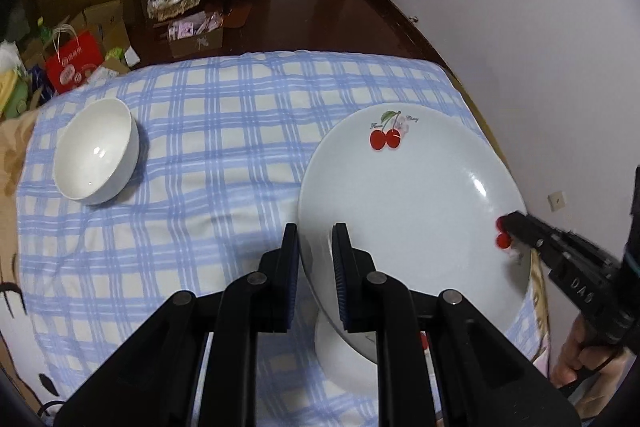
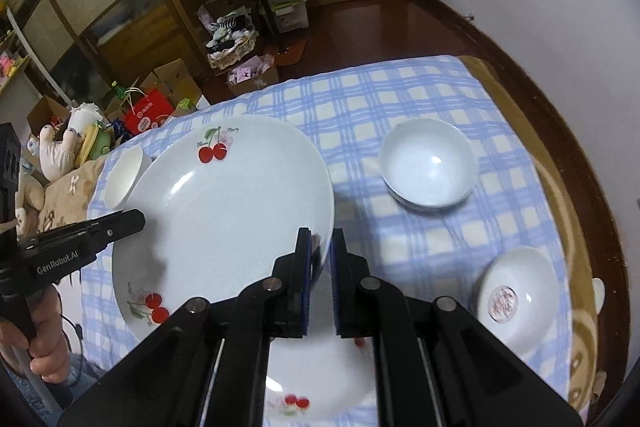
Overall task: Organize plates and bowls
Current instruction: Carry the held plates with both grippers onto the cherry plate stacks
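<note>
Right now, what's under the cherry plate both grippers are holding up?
A second cherry plate lies on the checked cloth beneath the held plate. Only its near part shows; the rest is covered.

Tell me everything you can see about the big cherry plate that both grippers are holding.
The cherry plate is large, round, white and glossy, apparently ceramic, with red cherry sprigs printed around its inner rim. It looks empty and clean. It is held tilted above the blue checked cloth, with the left gripper and the right gripper clamped on opposite edges. Another cherry-printed plate lies beneath it.
</note>
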A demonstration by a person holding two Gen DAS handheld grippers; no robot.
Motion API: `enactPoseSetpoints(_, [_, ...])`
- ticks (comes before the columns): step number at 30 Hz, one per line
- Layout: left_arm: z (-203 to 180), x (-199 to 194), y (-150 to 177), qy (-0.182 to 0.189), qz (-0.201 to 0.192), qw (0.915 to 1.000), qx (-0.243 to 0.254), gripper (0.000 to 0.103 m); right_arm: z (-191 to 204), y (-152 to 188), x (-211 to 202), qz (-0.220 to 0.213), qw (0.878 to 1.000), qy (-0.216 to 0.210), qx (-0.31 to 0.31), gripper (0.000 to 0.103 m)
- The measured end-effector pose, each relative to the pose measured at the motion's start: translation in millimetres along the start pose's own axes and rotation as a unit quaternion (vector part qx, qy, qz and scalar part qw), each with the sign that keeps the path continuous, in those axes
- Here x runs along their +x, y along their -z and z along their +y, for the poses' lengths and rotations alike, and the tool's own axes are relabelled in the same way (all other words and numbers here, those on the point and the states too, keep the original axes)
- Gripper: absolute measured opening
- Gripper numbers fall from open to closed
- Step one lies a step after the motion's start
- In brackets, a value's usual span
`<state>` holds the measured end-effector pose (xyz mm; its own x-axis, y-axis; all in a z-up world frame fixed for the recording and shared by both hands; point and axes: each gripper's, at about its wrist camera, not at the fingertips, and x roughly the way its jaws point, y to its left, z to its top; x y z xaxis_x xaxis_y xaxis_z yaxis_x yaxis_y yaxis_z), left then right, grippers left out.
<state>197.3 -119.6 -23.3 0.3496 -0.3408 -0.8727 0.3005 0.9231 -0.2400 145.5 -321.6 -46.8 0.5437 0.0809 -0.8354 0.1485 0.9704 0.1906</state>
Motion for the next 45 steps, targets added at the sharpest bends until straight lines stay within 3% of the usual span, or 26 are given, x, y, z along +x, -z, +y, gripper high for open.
enactPoseSetpoints(9, [-9,-31,35,0.036,-0.003,0.999,-0.024,0.016,-5,34,-45,-0.016,1.0,0.001,0.007,0.01])
enactPoseSetpoints(21, [-21,-54,59,0.028,-0.018,0.9994,0.003,0.016,-8,67,-61,-0.013,1.0,-0.007,0.019,0.01])
enactPoseSetpoints(31, [-23,-25,83,0.041,0.014,0.9988,0.023,0.016,-20,93,-54,-0.016,0.999,0.004,0.033,0.01])
enactPoseSetpoints(36, [-25,-6,93,0.029,0.024,0.9988,0.032,0.016,-40,109,-31,0.005,0.996,-0.031,0.083,0.01])
enactPoseSetpoints(45, [-13,32,104,0.019,0.057,0.998,0.02,0.016,-38,130,-5,0.009,0.998,-0.017,0.063,0.01])
